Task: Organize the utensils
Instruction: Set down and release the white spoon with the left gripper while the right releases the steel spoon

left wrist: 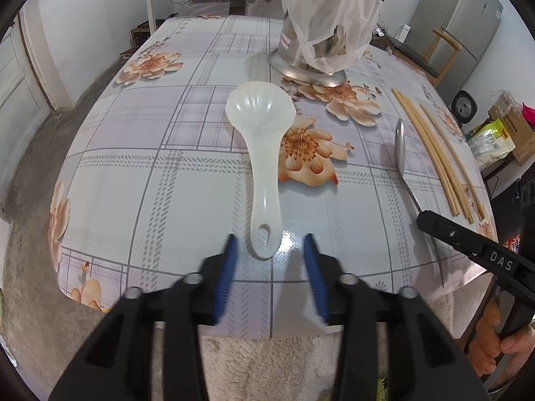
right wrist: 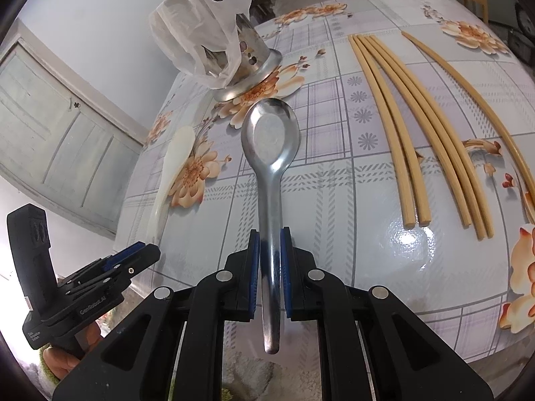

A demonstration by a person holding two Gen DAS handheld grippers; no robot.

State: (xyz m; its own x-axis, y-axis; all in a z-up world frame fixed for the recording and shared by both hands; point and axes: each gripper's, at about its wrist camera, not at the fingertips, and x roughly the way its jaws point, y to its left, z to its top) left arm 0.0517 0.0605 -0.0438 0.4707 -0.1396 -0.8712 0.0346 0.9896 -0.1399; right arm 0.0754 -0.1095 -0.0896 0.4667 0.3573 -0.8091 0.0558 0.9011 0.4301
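While gripped by the right gripper: metal spoon (right wrist: 270, 153), handle pinched between the blue pads, bowl pointing ahead and away from the fingers, handle end reaching back past the jaws.
Right gripper (right wrist: 270, 247): clenched on the metal spoon's handle; seen from the left wrist as a black finger at the far right, over the table edge.
Left gripper (left wrist: 271, 250): released, jaws apart, nothing pressed between the pads.
White plastic spoon (left wrist: 259, 153): flat on the table, straight ahead of the left gripper, handle end with its hole lying between the two blue fingertips, seemingly untouched by either, though blur makes that hard to settle.
Chopsticks (right wrist: 411, 127): ahead and to the right of the right gripper, laid side by side on the tablecloth (right wrist: 334, 200), one stick apart farther right.
Metal holder (right wrist: 247, 70): beyond the metal spoon's bowl, up and left, draped in a white plastic bag (right wrist: 197, 26).
Hand (left wrist: 501, 344): on the right gripper's grip, low right in the left wrist view.
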